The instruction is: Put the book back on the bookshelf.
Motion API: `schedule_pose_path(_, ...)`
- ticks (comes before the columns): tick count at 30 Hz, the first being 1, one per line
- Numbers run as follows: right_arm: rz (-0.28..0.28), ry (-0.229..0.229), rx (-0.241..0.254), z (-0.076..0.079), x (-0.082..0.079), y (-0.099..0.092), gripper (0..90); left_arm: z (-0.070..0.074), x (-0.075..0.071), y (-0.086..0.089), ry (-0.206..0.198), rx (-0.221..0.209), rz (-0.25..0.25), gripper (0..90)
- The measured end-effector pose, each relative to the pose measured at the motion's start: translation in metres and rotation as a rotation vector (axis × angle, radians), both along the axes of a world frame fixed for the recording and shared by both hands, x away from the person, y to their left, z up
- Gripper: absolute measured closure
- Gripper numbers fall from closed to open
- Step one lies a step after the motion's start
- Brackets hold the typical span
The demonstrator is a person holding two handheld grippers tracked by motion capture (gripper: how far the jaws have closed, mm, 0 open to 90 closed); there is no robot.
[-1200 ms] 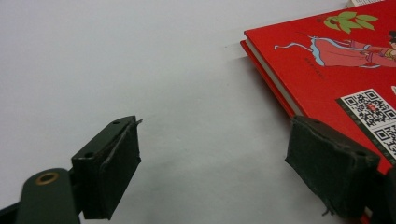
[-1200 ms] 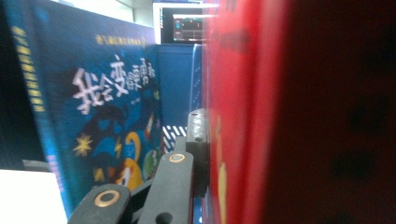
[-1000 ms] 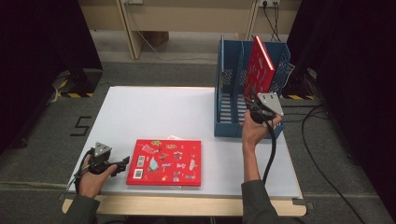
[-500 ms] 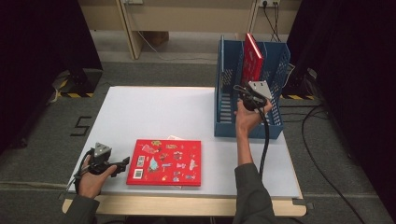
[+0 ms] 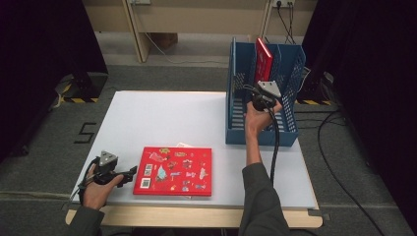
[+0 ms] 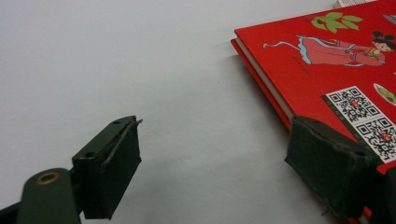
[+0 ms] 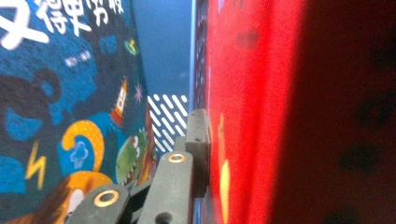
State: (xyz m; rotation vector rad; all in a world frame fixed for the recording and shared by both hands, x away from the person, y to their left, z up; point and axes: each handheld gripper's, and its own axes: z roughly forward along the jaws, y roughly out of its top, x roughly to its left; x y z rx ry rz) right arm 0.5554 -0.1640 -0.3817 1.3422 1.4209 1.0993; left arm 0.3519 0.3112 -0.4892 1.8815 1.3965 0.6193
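Note:
A red picture book [image 5: 172, 170] lies flat on the white table [image 5: 147, 118] near its front edge. My left gripper [image 5: 129, 174] rests just left of it, open; in the left gripper view [image 6: 212, 140] one jaw hangs over the book's corner [image 6: 327, 65] and the other over bare table. A second red book [image 5: 263, 60] stands upright inside the blue rack [image 5: 287, 136]. My right gripper [image 5: 258, 93] is shut on its lower part. In the right gripper view [image 7: 210, 140] one jaw presses flat on the red cover [image 7: 261, 116]; the other jaw is hidden behind it.
A blue-covered picture book [image 7: 70, 93] stands in the rack close beside the held book. The rack's slotted far wall [image 7: 168, 116] lies ahead. A white edge [image 5: 184, 144] peeks from under the flat book. Cables [image 5: 339, 147] trail on the floor at the right.
My right hand has carried the red book left and farther into the rack, and the book now stands more upright. The left gripper has stayed where it was.

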Motion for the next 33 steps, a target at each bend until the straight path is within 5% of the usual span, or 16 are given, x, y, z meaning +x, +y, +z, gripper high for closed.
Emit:
schedule_pose_path(19,0.027,0.116,0.014,-0.003,0.008,-0.001,76.2,0.001,-0.001,-0.003,0.005,0.006,-0.01,17.2)
schedule_pose_path(33,0.095,0.136,0.027,-0.003,-0.005,-0.001,67.9,0.001,-0.001,-0.003,-0.001,0.007,-0.009,17.3)
